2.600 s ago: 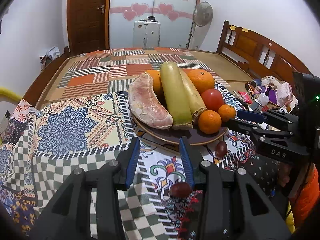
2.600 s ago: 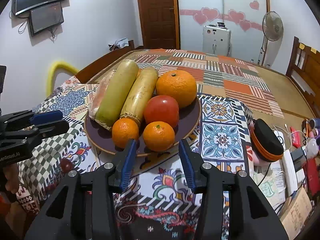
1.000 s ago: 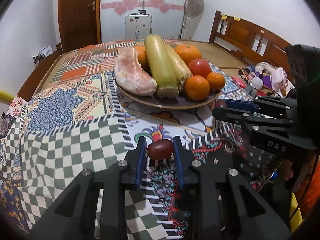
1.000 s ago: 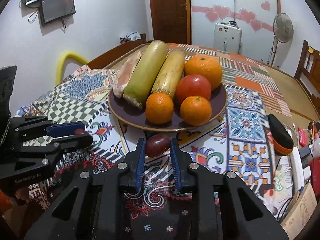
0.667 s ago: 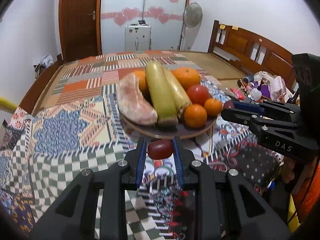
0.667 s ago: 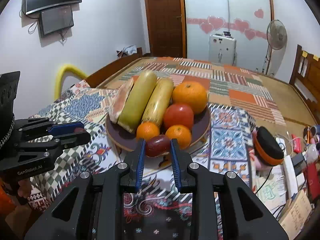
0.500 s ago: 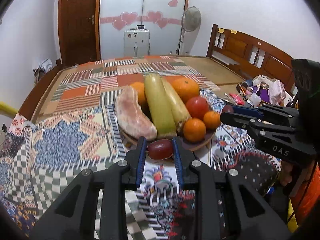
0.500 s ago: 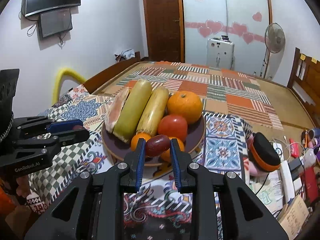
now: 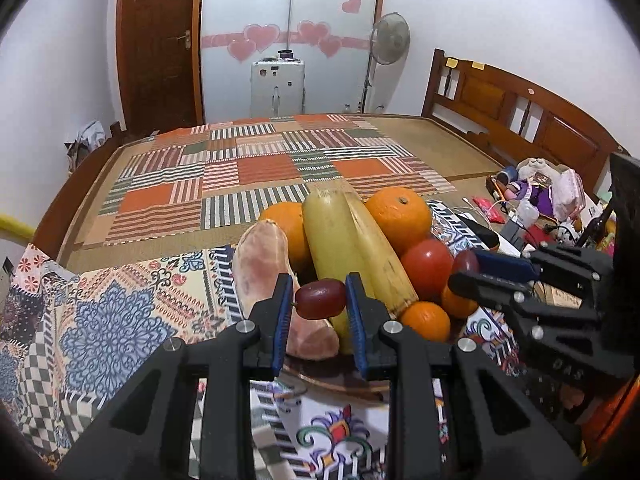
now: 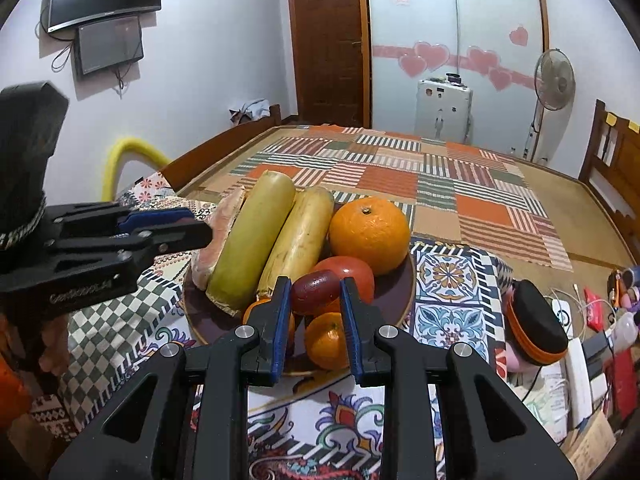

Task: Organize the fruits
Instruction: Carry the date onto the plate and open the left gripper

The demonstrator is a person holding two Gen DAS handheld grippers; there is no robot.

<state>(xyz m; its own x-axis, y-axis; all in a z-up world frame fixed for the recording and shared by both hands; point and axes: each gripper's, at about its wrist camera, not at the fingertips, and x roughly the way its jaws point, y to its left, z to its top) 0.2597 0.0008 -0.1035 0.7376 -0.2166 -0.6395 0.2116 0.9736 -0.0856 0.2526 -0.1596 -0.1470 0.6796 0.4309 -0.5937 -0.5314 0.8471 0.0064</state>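
Pinching a small dark red fruit apiece, probably jujubes or grapes, the left gripper and the right gripper hold them sideways between blue pads, raised off the patterned cloth, presumably to clear the rim. Each fruit, left fruit and right fruit, hangs above the near edge of the dark plate. That plate is already crowded with oranges, a tomato and long yellow-green fruits, so the free spots near the front rim look like the likely drop places.
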